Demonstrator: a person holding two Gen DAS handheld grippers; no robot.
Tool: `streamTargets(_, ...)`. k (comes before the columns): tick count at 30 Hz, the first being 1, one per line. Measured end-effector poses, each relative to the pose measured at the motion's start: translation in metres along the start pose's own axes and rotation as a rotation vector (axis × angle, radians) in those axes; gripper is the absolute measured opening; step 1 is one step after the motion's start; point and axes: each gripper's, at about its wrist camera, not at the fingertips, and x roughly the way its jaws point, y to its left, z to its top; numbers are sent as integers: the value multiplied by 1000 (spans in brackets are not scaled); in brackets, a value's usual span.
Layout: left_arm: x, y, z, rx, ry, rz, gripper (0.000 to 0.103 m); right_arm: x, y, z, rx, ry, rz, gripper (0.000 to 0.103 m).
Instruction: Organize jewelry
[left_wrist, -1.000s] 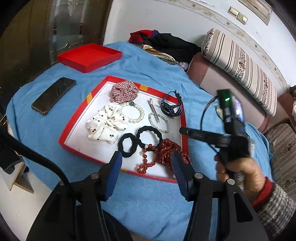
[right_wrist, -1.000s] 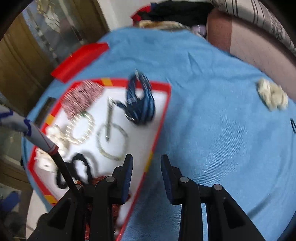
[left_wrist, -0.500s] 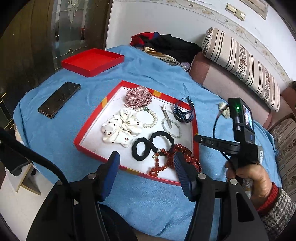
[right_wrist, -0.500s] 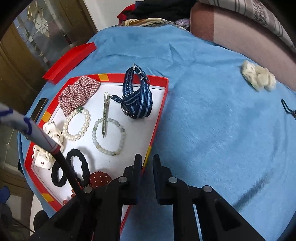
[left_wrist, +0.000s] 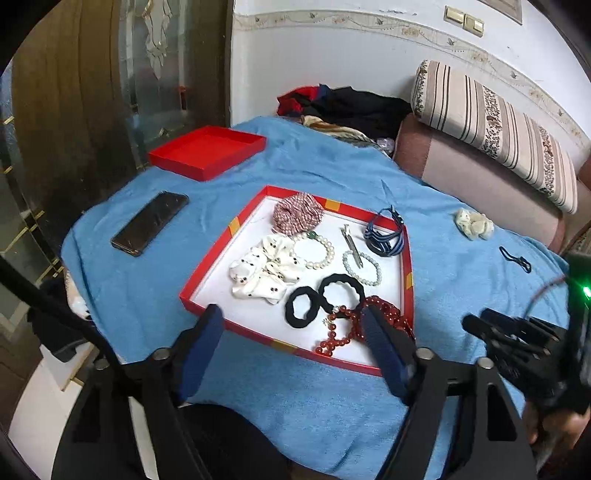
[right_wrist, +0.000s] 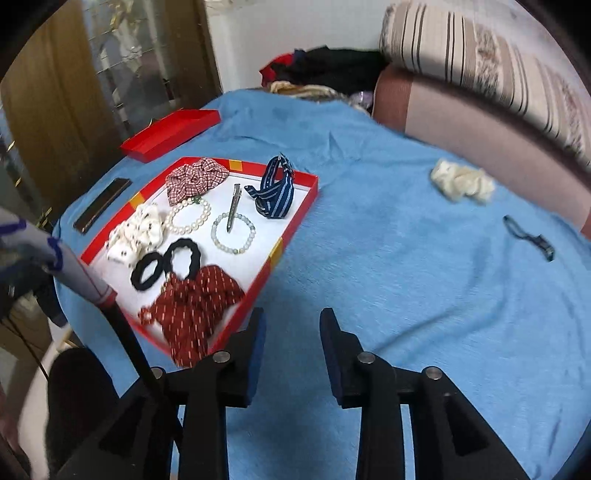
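Both grippers are opening and hold nothing. The left gripper (left_wrist: 291, 347) hangs over the near edge of the red tray (left_wrist: 207, 280). The right gripper (right_wrist: 291, 347) is over bare blue cloth. A cream scrunchie (right_wrist: 461, 182) and a small dark thing, maybe a hair clip (right_wrist: 528, 236), lie outside the tray. Go to the scrunchie, pinch its middle, and lift slowly.
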Motion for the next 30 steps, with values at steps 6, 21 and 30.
streamTargets(6,-19,-4,-2,-3,-89,122,89,-22,3,-11,-2,-49,8,44)
streamTargets(21,-46,-18,2,15,-197,200,103,-35,5,-31,23,-62,50,49)
streamTargets(30,-28,-30,-6,50,-116,160,103,-27,-4,-38,82,-20,53,51)
